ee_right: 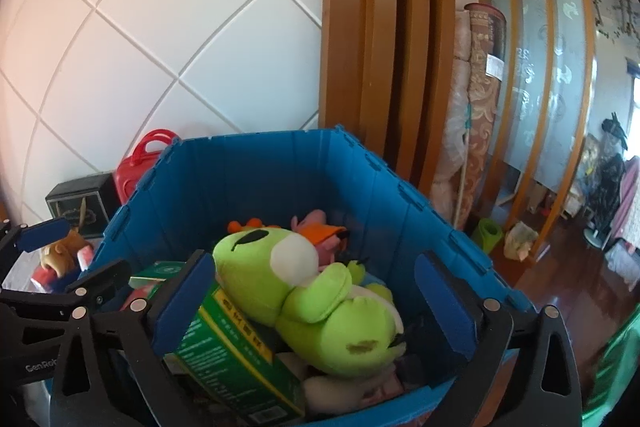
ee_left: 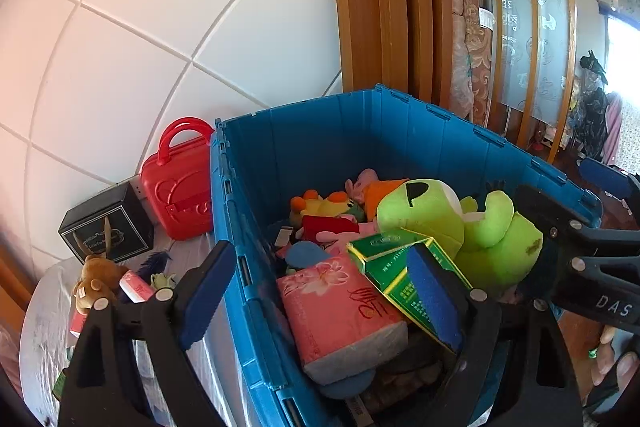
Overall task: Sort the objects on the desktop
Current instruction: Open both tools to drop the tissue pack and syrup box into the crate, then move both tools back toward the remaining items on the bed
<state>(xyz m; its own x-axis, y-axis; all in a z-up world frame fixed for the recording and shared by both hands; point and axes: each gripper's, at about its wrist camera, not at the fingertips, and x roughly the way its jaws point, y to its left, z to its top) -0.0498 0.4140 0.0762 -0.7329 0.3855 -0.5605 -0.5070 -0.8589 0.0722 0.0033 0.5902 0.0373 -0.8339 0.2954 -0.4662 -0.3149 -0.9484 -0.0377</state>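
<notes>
A blue plastic crate (ee_left: 304, 131) holds a green plush frog (ee_left: 472, 227), a green carton (ee_left: 400, 259), a pink tissue pack (ee_left: 340, 311) and several small plush toys. My left gripper (ee_left: 320, 295) is open and empty, straddling the crate's left wall. My right gripper (ee_right: 316, 311) is open and empty just above the frog (ee_right: 304, 287) and the green carton (ee_right: 236, 351), near the crate's front rim (ee_right: 248, 147). The right gripper also shows at the right edge of the left wrist view (ee_left: 568, 227).
On the table left of the crate stand a red toy case (ee_left: 180, 183), a black box (ee_left: 106, 227), a brown plush (ee_left: 94, 283) and small items. A tiled wall is behind. Wooden slats and rolled carpets (ee_right: 476, 131) stand to the right.
</notes>
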